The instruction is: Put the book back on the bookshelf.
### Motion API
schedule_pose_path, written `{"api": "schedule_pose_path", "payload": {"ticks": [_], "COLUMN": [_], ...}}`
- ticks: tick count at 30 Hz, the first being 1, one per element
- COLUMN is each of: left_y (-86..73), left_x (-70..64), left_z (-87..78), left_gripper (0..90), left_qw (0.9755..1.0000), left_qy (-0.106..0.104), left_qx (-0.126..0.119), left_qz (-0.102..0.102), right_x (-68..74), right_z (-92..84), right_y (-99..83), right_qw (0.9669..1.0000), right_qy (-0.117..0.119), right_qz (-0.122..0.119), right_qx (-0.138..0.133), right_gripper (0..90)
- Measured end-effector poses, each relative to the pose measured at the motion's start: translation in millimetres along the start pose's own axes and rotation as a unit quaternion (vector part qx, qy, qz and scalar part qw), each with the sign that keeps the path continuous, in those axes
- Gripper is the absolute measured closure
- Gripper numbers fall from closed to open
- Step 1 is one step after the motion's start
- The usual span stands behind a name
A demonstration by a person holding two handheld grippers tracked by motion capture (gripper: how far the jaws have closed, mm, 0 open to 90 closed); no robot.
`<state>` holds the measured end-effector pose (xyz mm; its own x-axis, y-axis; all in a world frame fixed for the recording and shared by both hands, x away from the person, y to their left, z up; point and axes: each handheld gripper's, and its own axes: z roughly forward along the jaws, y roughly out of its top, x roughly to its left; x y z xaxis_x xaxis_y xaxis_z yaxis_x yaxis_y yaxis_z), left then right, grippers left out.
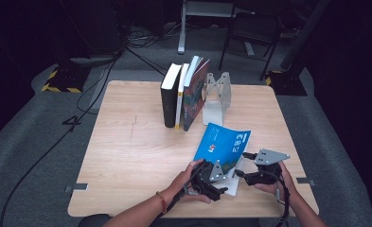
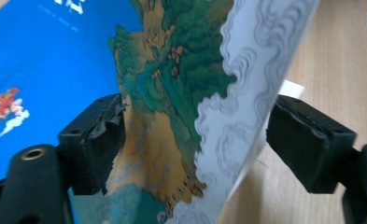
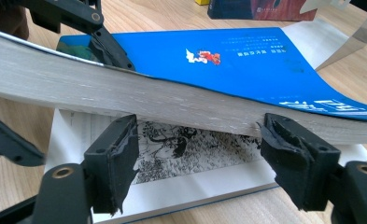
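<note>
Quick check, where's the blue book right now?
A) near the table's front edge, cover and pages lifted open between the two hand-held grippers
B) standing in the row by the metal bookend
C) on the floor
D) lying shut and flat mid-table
A: the blue book lies near the front edge of the table, its cover raised off the bottom pages, with the left hand-held gripper and the right hand-held gripper at it.

Desk (image 1: 127,156): pale wood, centre of the high view.
Row of books (image 1: 182,94): three upright, upper middle of the desk; black one at left, a white one beside it, a dark one leaning at right.
Metal bookend (image 1: 217,97): just right of the row, upright.
Chair (image 1: 250,38): top of frame, right of centre, on grey carpet.
Cables (image 1: 56,137): trailing down the left floor.
</note>
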<state>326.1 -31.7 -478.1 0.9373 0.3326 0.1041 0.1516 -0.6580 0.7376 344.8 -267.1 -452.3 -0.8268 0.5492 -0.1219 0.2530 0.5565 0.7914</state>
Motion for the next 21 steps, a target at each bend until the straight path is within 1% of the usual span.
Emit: {"api": "schedule_pose_path", "payload": {"ticks": [1, 2, 3, 4, 5, 6, 7, 9, 11, 12, 14, 15, 17, 18, 20, 21], "left_y": [0.0, -0.2, -0.1, -0.6, -0.7, -0.8, -0.9, -0.2, 0.5, 0.4, 0.0, -2.9, -8.0, -8.0, -14.3, -16.7], "left_x": [0.0, 1.1, 3.0, 4.3, 4.4, 4.6, 4.7, 3.8, 3.8, 4.8, 6.2, 11.1, 16.9, 16.9, 20.5, 21.6], "left_z": [0.0, -0.6, -0.8, -1.5, -2.1, -3.4, -5.2, -9.5, -12.2, -17.0, -20.1, -27.3, -34.0, -34.0, -40.5, -43.4], "left_gripper": [26.6, 26.6, 34.3, 37.5, 40.1, 43.0, 48.7, 59.2, 66.9, 69.6, 71.1, 73.0, 73.8, 73.8, 73.8, 73.7], "left_qw": [1.0, 0.9999, 0.9998, 0.9998, 0.9998, 0.9998, 0.9998, 0.9996, 0.9994, 0.999, 0.999, 0.999, 0.9991, 0.9991, 0.999, 0.999], "left_qy": [0.0, 0.01, 0.012, 0.01, 0.013, 0.011, 0.011, 0.019, 0.023, 0.033, 0.032, 0.03, 0.016, 0.016, 0.007, 0.005], "left_qx": [0.0, -0.004, -0.01, -0.011, -0.009, -0.014, -0.018, -0.022, -0.024, -0.03, -0.03, -0.034, -0.037, -0.037, -0.042, -0.042], "left_qz": [0.0, -0.01, -0.014, -0.017, -0.011, -0.007, -0.004, 0.002, 0.004, 0.004, 0.003, -0.003, -0.012, -0.012, -0.017, -0.015], "right_x": [0.0, -0.1, 0.0, 0.0, -0.2, 0.1, 0.1, -1.5, -2.3, -3.2, -3.4, -1.8, -0.8, -0.8, -2.8, -3.2], "right_z": [0.0, 0.1, 0.2, 0.2, 0.5, 0.6, 0.9, 0.9, 0.4, -0.9, -1.3, -2.6, -5.6, -5.6, -10.7, -12.4], "right_y": [0.0, 0.5, 0.7, 0.8, 1.3, 1.4, 1.3, -0.1, -0.5, -0.7, -0.6, -1.0, -0.4, -0.4, 1.7, 2.8], "right_qw": [1.0, 1.0, 1.0, 1.0, 1.0, 1.0, 1.0, 1.0, 1.0, 0.9999, 0.9999, 1.0, 0.9998, 0.9998, 0.9993, 0.9991], "right_qy": [0.0, 0.0, 0.0, 0.0, 0.0, -0.002, -0.003, -0.005, -0.004, -0.004, -0.003, 0.002, 0.0, 0.0, 0.012, 0.012], "right_qz": [0.0, 0.0, 0.001, 0.001, 0.002, 0.003, 0.005, 0.006, 0.008, 0.013, 0.012, -0.001, -0.007, -0.007, -0.003, -0.002], "right_qx": [0.0, 0.0, 0.0, 0.0, 0.0, 0.001, 0.0, 0.0, -0.002, -0.007, -0.007, -0.009, -0.018, -0.018, -0.035, -0.04], "right_gripper": [28.1, 28.1, 28.1, 28.1, 28.1, 28.1, 28.1, 28.2, 28.6, 30.5, 30.6, 31.2, 31.9, 31.9, 31.9, 31.9]}}
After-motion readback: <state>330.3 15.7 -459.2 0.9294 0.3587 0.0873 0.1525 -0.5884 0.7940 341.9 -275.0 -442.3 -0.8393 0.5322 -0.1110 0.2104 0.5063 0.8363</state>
